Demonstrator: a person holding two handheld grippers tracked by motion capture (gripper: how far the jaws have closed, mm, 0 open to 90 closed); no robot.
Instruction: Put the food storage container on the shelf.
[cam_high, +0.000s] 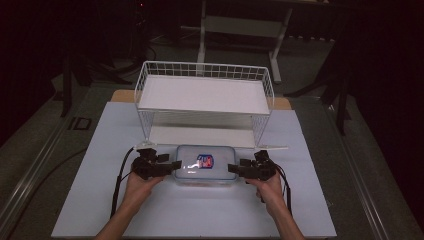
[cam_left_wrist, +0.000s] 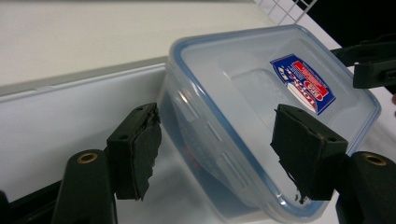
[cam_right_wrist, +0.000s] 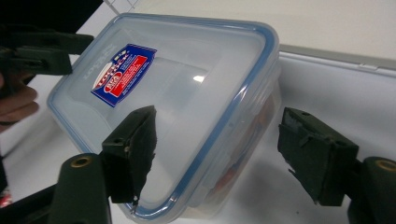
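A clear plastic container (cam_high: 205, 165) with a blue-sealed lid and a red and blue label lies on the white board just in front of the wire rack. My left gripper (cam_high: 176, 164) stands at its left end and my right gripper (cam_high: 231, 168) at its right end. In the left gripper view the container (cam_left_wrist: 261, 93) sits between the wide jaws of the left gripper (cam_left_wrist: 219, 149), and the pads do not press on it. In the right gripper view the right gripper (cam_right_wrist: 224, 151) straddles a corner of the container (cam_right_wrist: 187, 70) the same way, with its pads clear.
A white wire rack (cam_high: 205, 95) with two shelves stands behind the container, its lower shelf open toward me. The white board (cam_high: 100, 200) covers the table, with grey strips along both sides. A cable (cam_high: 119, 180) trails from the left gripper.
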